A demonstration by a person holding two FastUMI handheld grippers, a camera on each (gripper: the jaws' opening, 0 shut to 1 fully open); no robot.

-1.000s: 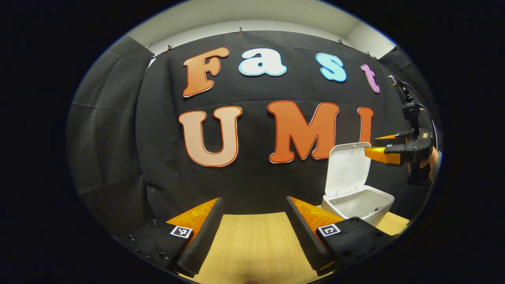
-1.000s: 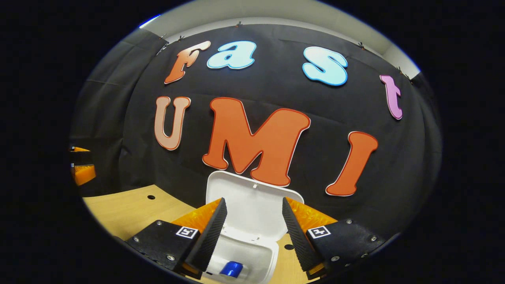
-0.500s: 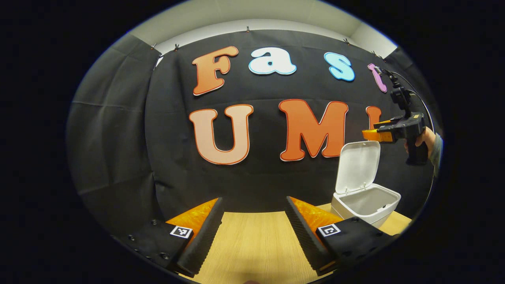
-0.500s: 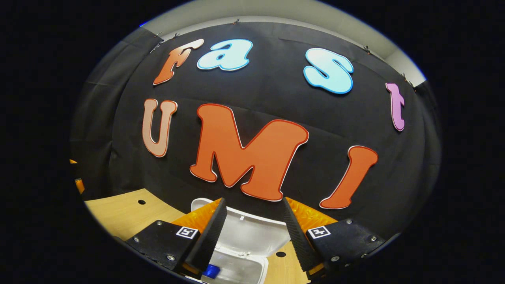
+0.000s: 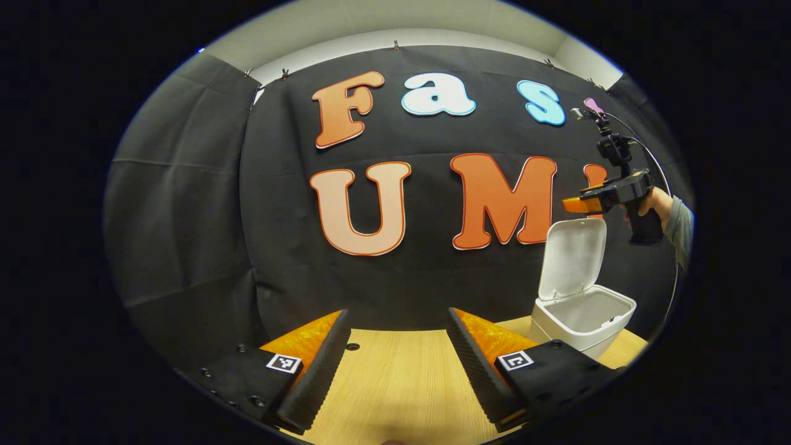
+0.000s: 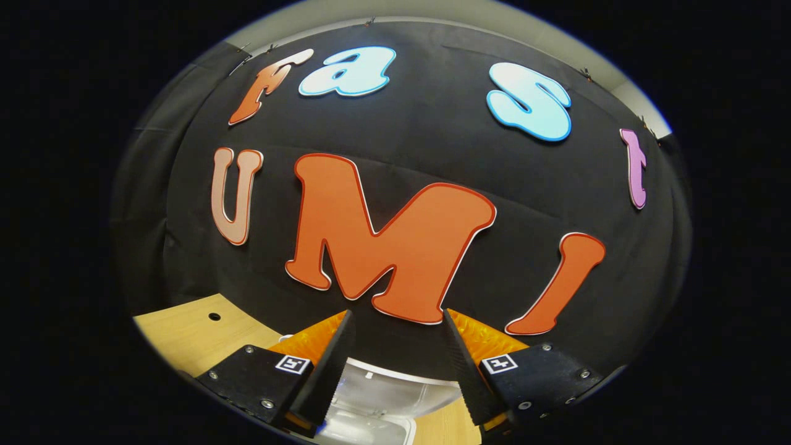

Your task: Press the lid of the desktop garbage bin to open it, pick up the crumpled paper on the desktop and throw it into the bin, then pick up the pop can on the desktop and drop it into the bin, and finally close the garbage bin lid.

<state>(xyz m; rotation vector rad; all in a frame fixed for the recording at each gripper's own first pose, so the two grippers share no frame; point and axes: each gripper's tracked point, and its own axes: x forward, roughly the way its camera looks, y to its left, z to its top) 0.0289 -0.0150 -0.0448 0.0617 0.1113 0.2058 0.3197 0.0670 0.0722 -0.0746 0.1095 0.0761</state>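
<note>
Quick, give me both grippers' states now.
Left gripper: open, holding nothing.
Right gripper: open, holding nothing, above the raised bin lid.

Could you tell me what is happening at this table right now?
A person holds a gripper in each hand. The right gripper hovers open and empty just above the raised lid of the white bin, apparently about to close it. The left gripper waits open and empty over the wooden table, to the bin's left.
</note>
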